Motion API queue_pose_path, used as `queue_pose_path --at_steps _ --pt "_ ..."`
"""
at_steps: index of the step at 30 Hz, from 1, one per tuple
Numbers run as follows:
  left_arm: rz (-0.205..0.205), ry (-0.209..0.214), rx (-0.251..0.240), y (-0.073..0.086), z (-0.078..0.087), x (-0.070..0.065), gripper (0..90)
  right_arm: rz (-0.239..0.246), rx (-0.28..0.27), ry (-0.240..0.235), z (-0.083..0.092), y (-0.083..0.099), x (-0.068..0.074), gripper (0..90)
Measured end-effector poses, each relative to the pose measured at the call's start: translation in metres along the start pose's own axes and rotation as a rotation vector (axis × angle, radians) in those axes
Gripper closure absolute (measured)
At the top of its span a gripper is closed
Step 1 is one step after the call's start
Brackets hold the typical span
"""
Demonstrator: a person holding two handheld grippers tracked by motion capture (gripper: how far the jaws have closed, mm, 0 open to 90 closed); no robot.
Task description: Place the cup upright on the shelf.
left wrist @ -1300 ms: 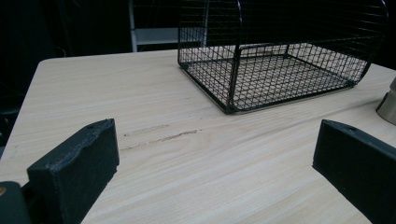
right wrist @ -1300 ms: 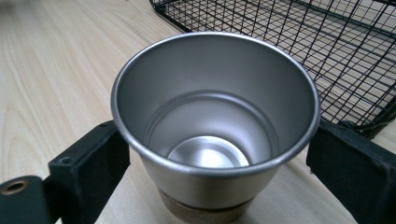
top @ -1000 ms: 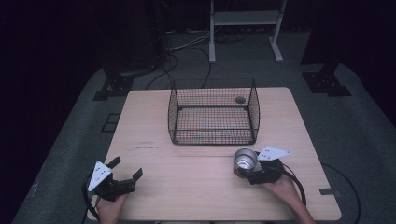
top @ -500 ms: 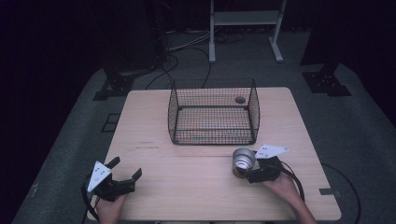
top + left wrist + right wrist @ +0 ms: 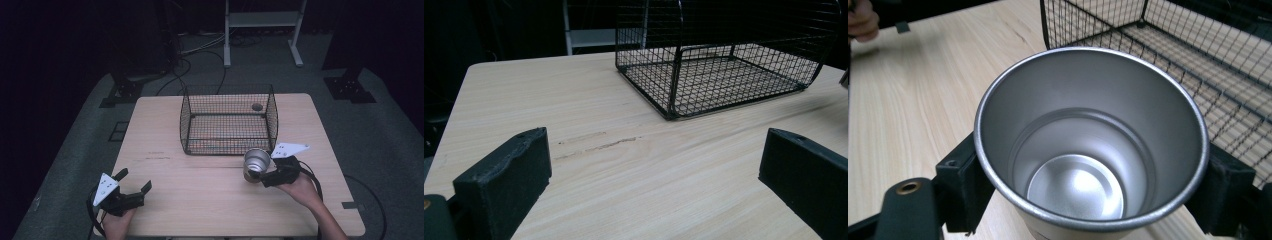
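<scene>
Your right gripper [image 5: 264, 172] is pinching the steel cup [image 5: 256, 164] between its two jaws, holding it upright just in front of the near right corner of the wire basket [image 5: 227, 120]. Your left gripper [image 5: 134, 186] is resting at the table's [image 5: 165, 145] near left, jaws spread on nothing.

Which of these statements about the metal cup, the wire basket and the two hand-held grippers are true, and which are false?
1. The right hand-held gripper clamps the metal cup. True.
2. The cup is full of water. False: the right gripper view shows it empty.
3. The left hand-held gripper has its jaws apart and holds nothing. True.
4. The cup already stands inside the wire basket. False: it is outside, near the basket's front right corner.
5. The basket lies on its side. False: it stands upright on the table, open at the top.
</scene>
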State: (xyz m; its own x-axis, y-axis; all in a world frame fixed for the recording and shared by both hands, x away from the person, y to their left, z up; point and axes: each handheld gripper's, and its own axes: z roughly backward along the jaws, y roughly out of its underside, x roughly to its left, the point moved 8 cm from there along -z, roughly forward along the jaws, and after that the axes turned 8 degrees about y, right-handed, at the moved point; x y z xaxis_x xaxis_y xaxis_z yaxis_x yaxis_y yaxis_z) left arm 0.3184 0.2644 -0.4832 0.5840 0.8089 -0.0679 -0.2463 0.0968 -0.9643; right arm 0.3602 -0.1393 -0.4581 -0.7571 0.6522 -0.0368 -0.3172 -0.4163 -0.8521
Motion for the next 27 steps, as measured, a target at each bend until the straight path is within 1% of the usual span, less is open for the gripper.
queue_pose_path --at_steps 4,7,8,11,14,15,16,18,22,25,27 --pt "-0.004 -0.001 0.003 0.0 0.0 0.0 0.0 -0.001 -0.013 -0.007 0.002 -0.011 -0.002 17.7" --pt "-0.002 -0.001 0.003 0.0 0.0 0.0 0.0 -0.005 -0.012 -0.003 0.002 -0.014 -0.003 17.7" --pt "-0.003 0.0 0.003 0.0 0.0 -0.001 0.0 -0.009 -0.018 -0.014 0.003 -0.019 -0.005 17.7" --pt "-0.001 0.003 0.003 0.001 -0.001 -0.001 0.0 -0.01 -0.008 -0.02 0.003 -0.024 -0.006 17.7" --pt "0.0 0.003 0.006 0.001 -0.002 -0.001 0.0 -0.016 -0.018 -0.037 0.005 -0.031 -0.007 17.7" --pt "0.0 0.003 0.006 0.001 -0.002 -0.001 0.0 -0.016 -0.018 -0.037 0.005 -0.031 -0.007 17.7" --pt "-0.001 0.003 0.004 0.001 -0.002 -0.001 0.0 -0.012 -0.019 -0.039 0.006 -0.035 -0.008 17.7" --pt "-0.001 0.004 0.002 0.001 -0.002 -0.001 0.0 -0.012 -0.023 -0.038 0.007 -0.039 -0.008 17.7" --pt "-0.003 0.009 0.007 0.002 -0.002 -0.001 0.0 0.002 -0.007 -0.035 0.005 -0.045 -0.011 17.6" --pt "-0.003 0.009 0.007 0.002 -0.003 -0.001 0.0 0.007 -0.007 -0.044 0.003 -0.051 -0.012 17.7" --pt "0.002 0.007 0.0 0.001 -0.003 -0.001 0.0 0.006 0.001 -0.061 0.001 -0.054 -0.012 17.7"
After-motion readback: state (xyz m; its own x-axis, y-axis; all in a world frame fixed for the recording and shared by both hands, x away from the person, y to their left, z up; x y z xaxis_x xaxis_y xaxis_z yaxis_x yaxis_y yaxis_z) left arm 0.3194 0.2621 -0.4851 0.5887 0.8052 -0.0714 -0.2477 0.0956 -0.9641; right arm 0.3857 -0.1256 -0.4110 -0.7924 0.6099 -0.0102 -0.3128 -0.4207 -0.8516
